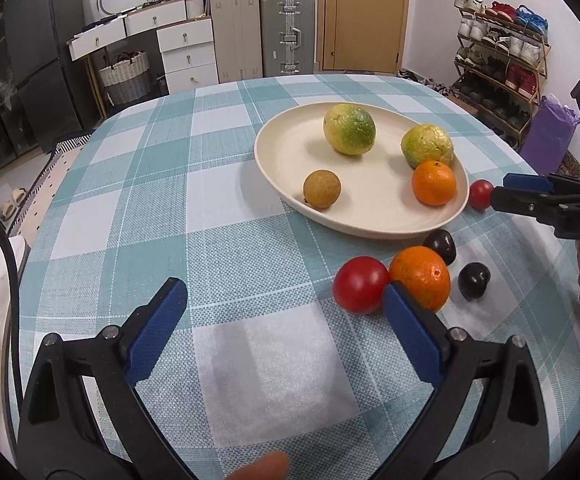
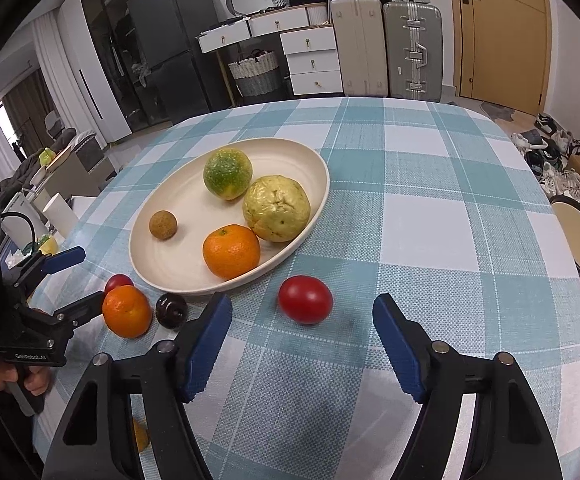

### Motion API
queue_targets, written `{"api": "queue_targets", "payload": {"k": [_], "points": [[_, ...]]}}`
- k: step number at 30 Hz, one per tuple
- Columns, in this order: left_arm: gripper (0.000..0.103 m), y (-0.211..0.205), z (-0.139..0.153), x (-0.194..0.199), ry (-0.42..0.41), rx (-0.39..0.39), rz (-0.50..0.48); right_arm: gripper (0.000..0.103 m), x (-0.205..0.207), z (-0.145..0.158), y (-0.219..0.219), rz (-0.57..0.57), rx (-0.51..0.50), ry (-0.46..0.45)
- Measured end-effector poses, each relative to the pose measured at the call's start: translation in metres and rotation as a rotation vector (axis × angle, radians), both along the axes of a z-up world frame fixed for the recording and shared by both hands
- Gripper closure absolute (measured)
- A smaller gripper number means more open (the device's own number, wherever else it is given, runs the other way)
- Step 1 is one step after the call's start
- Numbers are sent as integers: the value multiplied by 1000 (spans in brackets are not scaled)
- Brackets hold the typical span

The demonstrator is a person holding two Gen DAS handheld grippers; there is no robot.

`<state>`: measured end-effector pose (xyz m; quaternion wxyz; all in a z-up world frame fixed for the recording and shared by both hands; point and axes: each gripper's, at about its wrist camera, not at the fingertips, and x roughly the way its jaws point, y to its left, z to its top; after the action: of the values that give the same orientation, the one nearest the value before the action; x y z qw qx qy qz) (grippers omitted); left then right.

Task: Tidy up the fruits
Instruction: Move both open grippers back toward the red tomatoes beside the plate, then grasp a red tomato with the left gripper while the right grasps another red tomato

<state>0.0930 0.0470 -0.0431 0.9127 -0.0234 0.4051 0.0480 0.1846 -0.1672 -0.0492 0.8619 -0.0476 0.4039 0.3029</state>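
tablecloth (image 2: 430,216): woven cloth, matt; plate (image 2: 158,256): smooth, matt; tomato (image 2: 305,299): glossy; gripper pads (image 2: 206,344): ribbed

Black gripper (image 1: 286,316) frames, blue pads (image 1: 158,332), silver screws

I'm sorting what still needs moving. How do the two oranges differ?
The orange in the plate lies inside the cream plate; the orange on the table sits on the checked cloth, outside it. The table one touches a red tomato; the plated one rests against a yellow-green fruit. Both are round and bright orange.
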Motion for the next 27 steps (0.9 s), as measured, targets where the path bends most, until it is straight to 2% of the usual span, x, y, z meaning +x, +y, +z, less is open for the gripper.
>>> {"api": "queue_targets", "payload": {"k": [7, 16, 19, 27], "points": [[6, 0, -2, 4, 8, -13, -5, 31, 4, -5, 2, 4, -19, 8], [20, -4, -4, 10, 15, -47, -42, 46, 8, -11, 11, 20, -39, 18], [28, -6, -4, 13, 17, -66, -65, 52, 8, -11, 12, 23, -42, 13], [62, -14, -8, 15, 33, -133, -128, 61, 6, -10, 13, 25, -44, 2]]}}
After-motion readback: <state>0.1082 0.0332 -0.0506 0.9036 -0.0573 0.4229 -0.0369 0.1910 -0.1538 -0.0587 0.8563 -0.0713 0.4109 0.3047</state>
